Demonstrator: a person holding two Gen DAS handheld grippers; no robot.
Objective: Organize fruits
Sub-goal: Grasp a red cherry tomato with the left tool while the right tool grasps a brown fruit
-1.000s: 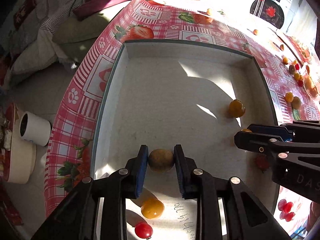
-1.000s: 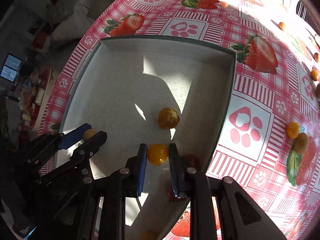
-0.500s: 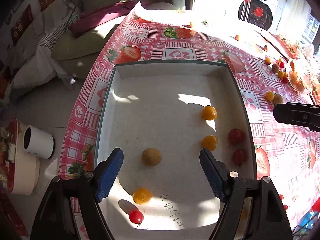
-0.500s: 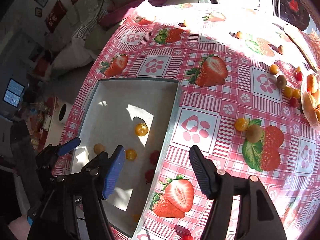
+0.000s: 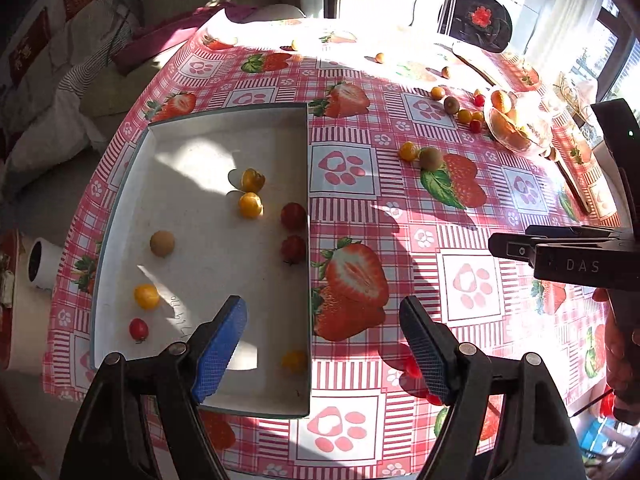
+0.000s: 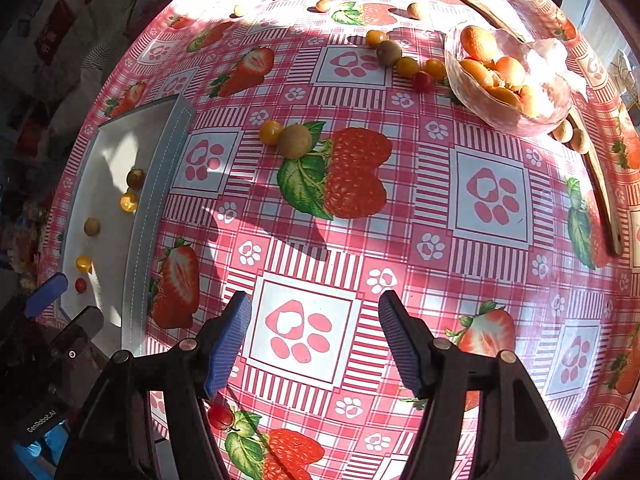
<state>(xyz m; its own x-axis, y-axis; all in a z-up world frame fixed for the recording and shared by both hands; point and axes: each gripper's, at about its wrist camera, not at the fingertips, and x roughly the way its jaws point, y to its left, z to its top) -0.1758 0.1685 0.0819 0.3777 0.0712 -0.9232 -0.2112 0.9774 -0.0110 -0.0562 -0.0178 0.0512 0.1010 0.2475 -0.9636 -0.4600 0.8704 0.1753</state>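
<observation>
A white tray lies on the strawberry tablecloth and holds several small fruits: yellow tomatoes, red tomatoes and a brown kiwi. My left gripper is open and empty above the tray's near right corner. My right gripper is open and empty over the cloth, right of the tray. A yellow tomato and a kiwi lie together on the cloth ahead of it. A red tomato lies by its left finger.
A glass bowl of orange fruit stands at the far right, with a cluster of small fruits beside it. A long wooden utensil lies along the right edge. The table edge drops to the floor at left, near a white cup.
Both grippers let go of their fruit in the tray, opened wide, then pulled back and swung right. The kiwi and yellow tomato now lie in the tray.
</observation>
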